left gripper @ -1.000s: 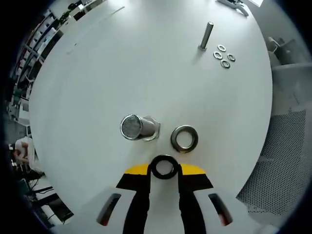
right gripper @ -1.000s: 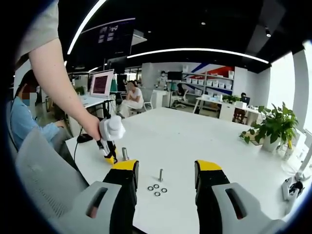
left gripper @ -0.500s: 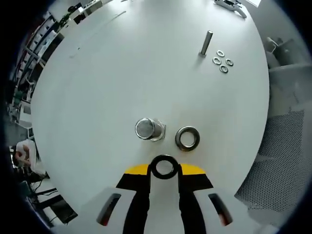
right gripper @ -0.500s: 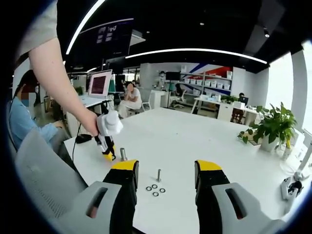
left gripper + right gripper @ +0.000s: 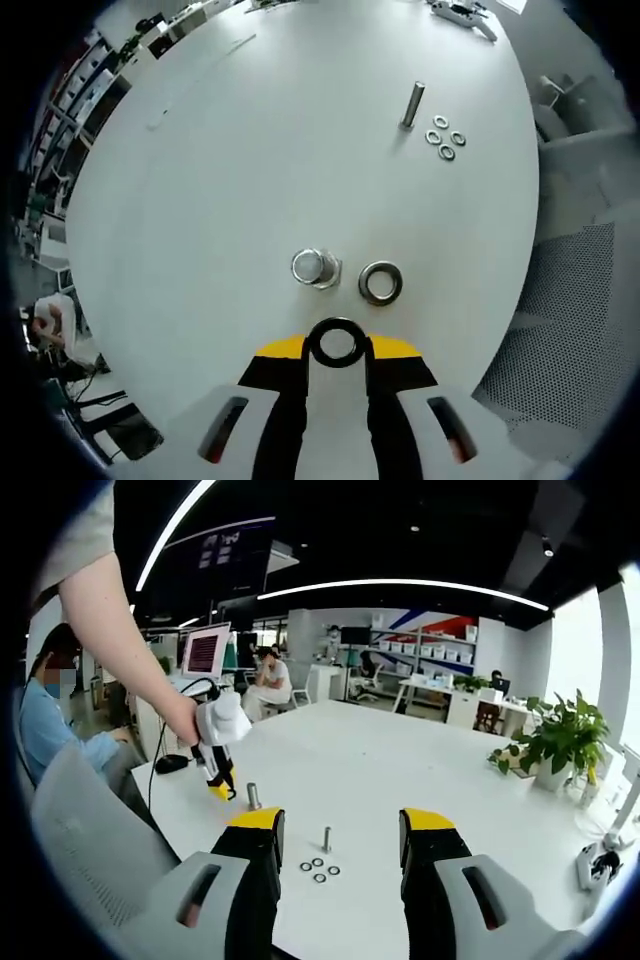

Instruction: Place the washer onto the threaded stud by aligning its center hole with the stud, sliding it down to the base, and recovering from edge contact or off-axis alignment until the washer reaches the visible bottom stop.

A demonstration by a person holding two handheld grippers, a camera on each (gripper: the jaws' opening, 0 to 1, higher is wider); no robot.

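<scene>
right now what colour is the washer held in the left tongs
Black, a dark ring pinched between the left tongs' yellow-tipped jaws; it shows best in the left gripper view.

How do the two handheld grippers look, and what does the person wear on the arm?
The left gripper has black jaws with yellow tips on a light grey body with dark slots. Seen in the right gripper view, it has a white upper housing. The right gripper has the same colours. The person's arm comes from a short grey sleeve.

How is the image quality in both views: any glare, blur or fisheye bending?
Left gripper view: even light, sharp, soft shadows; the white table edge bows strongly, and the dark ring washer held between the jaws stays crisp. Right gripper view: dim ceiling, bright light strips curving, window side washed out.
</scene>
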